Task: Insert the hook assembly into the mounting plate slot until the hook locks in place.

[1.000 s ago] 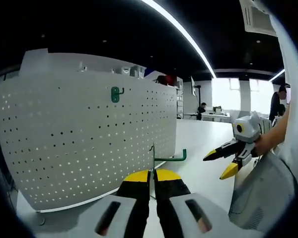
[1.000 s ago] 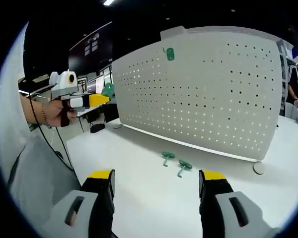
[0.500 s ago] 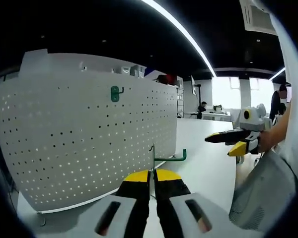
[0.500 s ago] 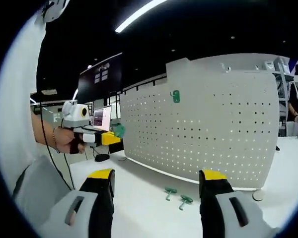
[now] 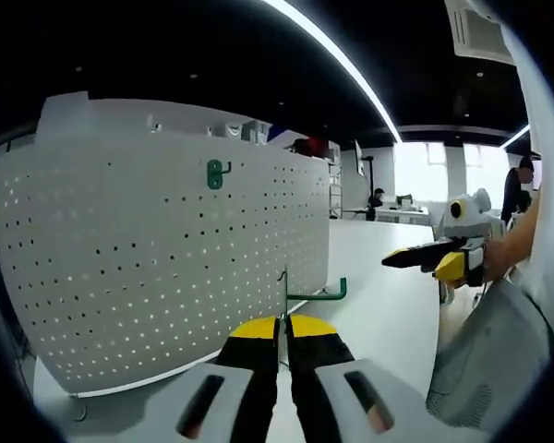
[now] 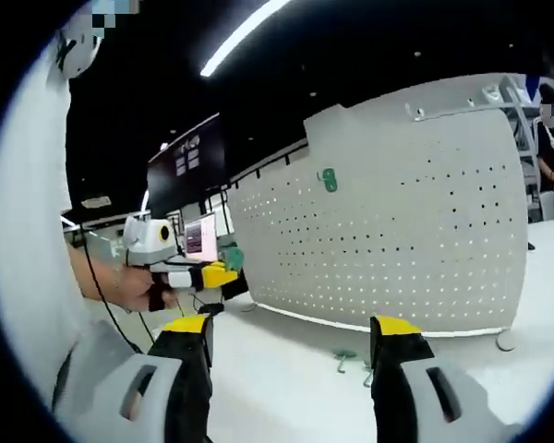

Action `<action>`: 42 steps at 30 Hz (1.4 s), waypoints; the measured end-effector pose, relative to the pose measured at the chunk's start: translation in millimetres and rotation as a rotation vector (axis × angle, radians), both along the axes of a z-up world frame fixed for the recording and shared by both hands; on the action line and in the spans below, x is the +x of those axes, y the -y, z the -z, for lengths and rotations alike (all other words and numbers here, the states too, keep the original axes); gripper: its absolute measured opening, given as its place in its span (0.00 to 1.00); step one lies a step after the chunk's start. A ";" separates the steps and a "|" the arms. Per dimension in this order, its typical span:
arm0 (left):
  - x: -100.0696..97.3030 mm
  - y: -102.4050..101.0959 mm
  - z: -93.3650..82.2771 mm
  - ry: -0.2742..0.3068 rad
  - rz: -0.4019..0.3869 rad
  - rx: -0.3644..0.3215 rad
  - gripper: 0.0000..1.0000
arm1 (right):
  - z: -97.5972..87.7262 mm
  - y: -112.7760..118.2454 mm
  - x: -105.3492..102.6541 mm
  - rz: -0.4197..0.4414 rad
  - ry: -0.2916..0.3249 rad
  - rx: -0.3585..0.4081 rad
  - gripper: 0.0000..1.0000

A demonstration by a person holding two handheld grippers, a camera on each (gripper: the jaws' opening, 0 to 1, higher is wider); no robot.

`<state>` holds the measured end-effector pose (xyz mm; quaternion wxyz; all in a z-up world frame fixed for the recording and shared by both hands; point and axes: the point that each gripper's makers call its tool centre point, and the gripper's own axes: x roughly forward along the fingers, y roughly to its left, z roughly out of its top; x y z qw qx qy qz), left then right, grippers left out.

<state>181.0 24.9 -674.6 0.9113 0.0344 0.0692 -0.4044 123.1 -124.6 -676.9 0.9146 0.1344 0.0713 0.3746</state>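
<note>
A white perforated mounting plate (image 5: 166, 249) (image 6: 397, 240) stands upright on the white table. One green hook (image 5: 215, 174) (image 6: 328, 179) hangs high on it. My left gripper (image 5: 283, 325) is shut on a green hook assembly (image 5: 316, 293), held in the air a short way off the plate's right part. In the right gripper view the left gripper (image 6: 223, 272) shows at the left, in a person's hand, with the green piece at its tip. My right gripper (image 6: 292, 332) is open and holds nothing; it also shows (image 5: 425, 260) at the right of the left gripper view. Two loose green hooks (image 6: 346, 356) lie on the table below the plate.
The white table (image 5: 379, 305) stretches to the right of the plate. A monitor (image 6: 200, 237) and desks stand behind the left hand. People stand far back in the room (image 5: 517, 189). The person's grey sleeve (image 5: 489, 360) lies low at the right.
The left gripper and its hook have stayed still. The right gripper has tilted further upward, so the plate and loose hooks sit lower in its view.
</note>
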 end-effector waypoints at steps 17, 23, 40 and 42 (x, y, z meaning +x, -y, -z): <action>-0.3 2.1 -2.7 0.006 -0.005 -0.001 0.02 | -7.3 -11.3 3.4 -0.018 -0.007 0.039 0.65; -2.8 7.6 -4.3 0.009 0.003 -0.008 0.02 | -9.8 -18.5 4.4 -0.026 -0.004 0.049 0.64; -6.7 21.5 -8.3 0.002 0.026 -0.037 0.02 | -16.7 -42.5 12.0 -0.049 0.013 0.076 0.60; -6.6 22.7 -9.1 0.002 0.026 -0.041 0.02 | -18.3 -45.6 12.6 -0.050 0.017 0.078 0.60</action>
